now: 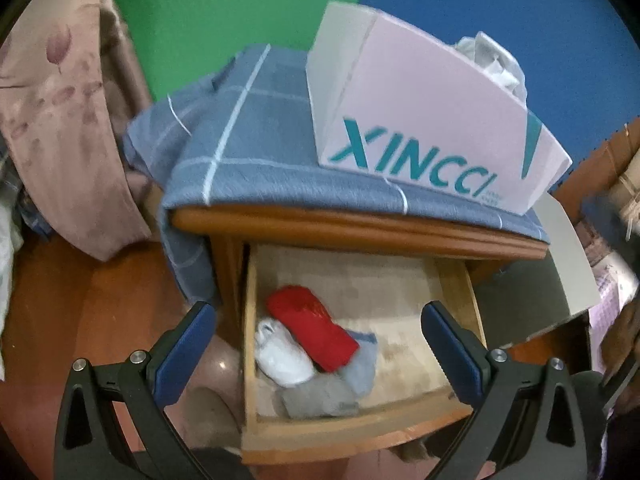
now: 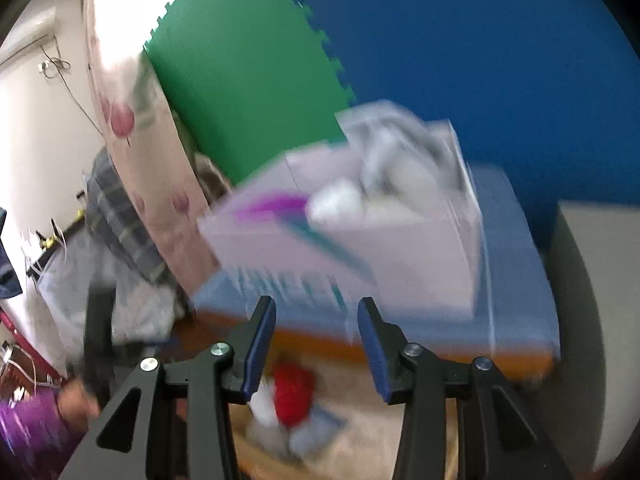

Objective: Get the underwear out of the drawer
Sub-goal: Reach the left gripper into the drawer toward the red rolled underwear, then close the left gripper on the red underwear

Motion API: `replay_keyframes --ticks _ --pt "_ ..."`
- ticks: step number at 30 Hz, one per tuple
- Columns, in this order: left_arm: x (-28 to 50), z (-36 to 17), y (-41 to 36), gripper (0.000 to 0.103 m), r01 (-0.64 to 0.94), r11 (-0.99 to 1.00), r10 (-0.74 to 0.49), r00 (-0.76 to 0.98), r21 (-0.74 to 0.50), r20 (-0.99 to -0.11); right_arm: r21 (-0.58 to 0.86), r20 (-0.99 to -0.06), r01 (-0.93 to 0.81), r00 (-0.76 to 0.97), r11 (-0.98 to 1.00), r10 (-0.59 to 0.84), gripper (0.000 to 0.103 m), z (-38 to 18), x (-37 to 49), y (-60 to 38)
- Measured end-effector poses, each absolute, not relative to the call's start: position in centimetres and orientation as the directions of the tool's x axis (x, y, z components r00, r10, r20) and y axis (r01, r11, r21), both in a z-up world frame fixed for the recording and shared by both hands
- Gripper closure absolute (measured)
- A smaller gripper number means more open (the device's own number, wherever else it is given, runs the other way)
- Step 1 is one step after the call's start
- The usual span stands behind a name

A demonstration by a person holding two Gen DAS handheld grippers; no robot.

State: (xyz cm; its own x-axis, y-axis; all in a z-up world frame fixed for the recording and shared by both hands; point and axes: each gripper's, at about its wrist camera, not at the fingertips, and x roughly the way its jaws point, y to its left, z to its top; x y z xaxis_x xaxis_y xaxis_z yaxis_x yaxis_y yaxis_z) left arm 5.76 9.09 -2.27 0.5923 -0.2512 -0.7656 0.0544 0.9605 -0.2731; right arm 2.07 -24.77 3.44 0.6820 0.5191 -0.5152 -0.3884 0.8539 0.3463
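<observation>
The wooden drawer (image 1: 460,280) of a nightstand stands pulled out. In its front left corner lies a heap of underwear: a red piece (image 1: 316,330), a white one (image 1: 280,354) and grey ones (image 1: 320,394). My left gripper (image 1: 318,326) hovers above the heap, open wide, with nothing between its fingers. The blurred right wrist view shows the same heap, the red piece (image 2: 294,396) on top. My right gripper (image 2: 316,314) hangs above the drawer and in front of the nightstand top, its jaws apart and empty.
A pink box (image 1: 432,120) marked XINCCI sits on the blue checked cloth (image 1: 248,140) on the nightstand top, with pale clothes (image 1: 492,60) in it. A flowered pillow (image 1: 52,120) leans at the left. A grey flap (image 1: 560,256) sticks out at the right. A person's purple sleeve (image 2: 28,428) shows low left.
</observation>
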Motion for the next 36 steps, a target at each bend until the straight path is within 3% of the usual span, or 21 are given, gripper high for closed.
replay_keyframes --ticks 4,9,15,17,19,36 --pt "6.3 -3.4 7.2 0.002 0.082 0.961 -0.266 0.533 -0.263 -0.803 0.420 -0.605 -0.278 0.624 0.864 0.494 0.060 -1.1 1.1 -27.6" --pt "7.3 -6.5 4.1 0.002 0.077 0.948 -0.309 0.442 -0.307 -0.842 0.424 -0.588 -0.293 0.630 0.857 0.507 0.060 -0.9 0.3 -29.1" --pt "9.0 -10.3 1.3 0.003 0.039 0.963 -0.261 0.360 -0.266 -0.895 0.466 -0.554 -0.300 0.635 0.832 0.539 0.060 -0.1 0.2 -29.4" --pt "9.6 -11.3 1.2 0.018 0.015 0.962 -0.261 0.340 -0.272 -0.903 0.474 -0.549 -0.304 0.632 0.826 0.547 0.060 0.0 -0.1 -29.7" --pt "10.3 -12.5 1.2 0.021 -0.019 0.953 -0.282 0.302 -0.302 -0.911 0.482 -0.544 -0.311 0.627 0.819 0.558 0.060 0.0 -0.2 -29.9" --pt "12.5 -16.1 1.2 0.016 -0.150 0.964 -0.162 0.316 -0.218 -0.935 0.529 -0.521 -0.326 0.604 0.784 0.603 0.060 0.0 -0.5 -30.4"
